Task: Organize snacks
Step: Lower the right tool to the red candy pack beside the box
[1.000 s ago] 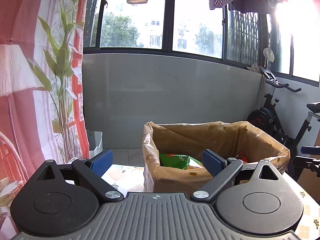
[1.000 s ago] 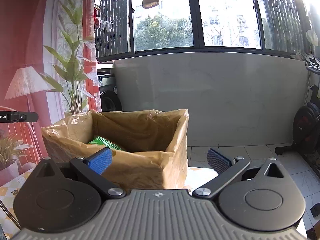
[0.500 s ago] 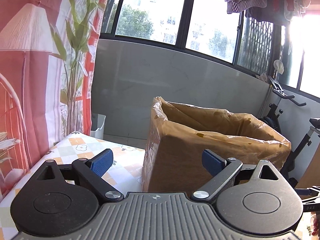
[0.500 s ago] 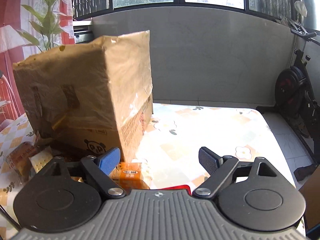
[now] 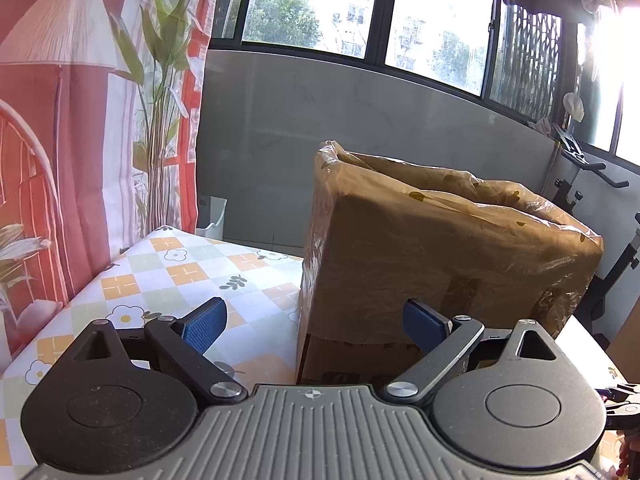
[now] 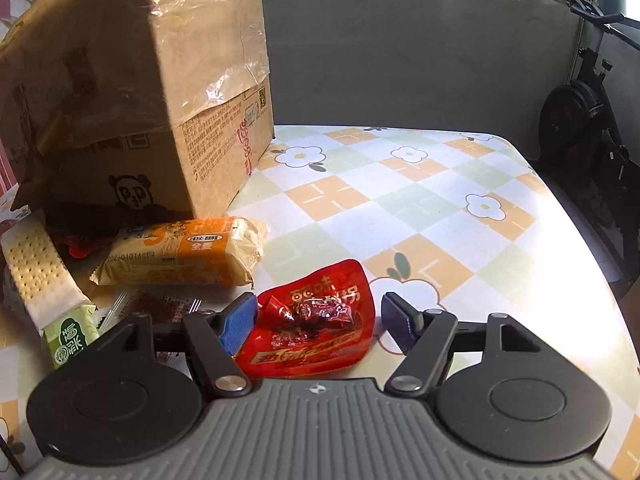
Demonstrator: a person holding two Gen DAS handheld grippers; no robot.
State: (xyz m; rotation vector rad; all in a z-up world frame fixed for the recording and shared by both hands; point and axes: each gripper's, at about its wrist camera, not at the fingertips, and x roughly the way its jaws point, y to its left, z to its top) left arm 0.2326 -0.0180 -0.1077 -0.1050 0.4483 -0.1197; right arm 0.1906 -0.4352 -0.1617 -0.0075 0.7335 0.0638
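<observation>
Between the spread blue pads of the right tongs (image 6: 318, 322) lies a red snack packet (image 6: 316, 322), flat on the tabletop (image 6: 440, 208) with its checked, flowered cloth. The pads stand wide on either side of it; the left pad looks to be just at the packet's edge, the right pad apart from it. Just beyond the packet sits an orange-wrapped bread pack (image 6: 180, 254), lying lengthwise near the foot of a cardboard box (image 6: 140, 80) lined with brownish plastic. Left of the bread, a pack of pale crackers with a green end (image 6: 44, 284) leans tilted, and more small wrappers lie beneath, too jumbled to tell apart.

Seen from the other side, the left tongs (image 5: 316, 322) hover open and hold nothing, pointing at the same cardboard box (image 5: 440, 264), which stands upright on the tabletop (image 5: 180, 268). Behind it are a grey wall, windows (image 5: 312, 4), a printed curtain (image 5: 80, 120) on the left and an exercise bike (image 5: 616, 248) on the right.
</observation>
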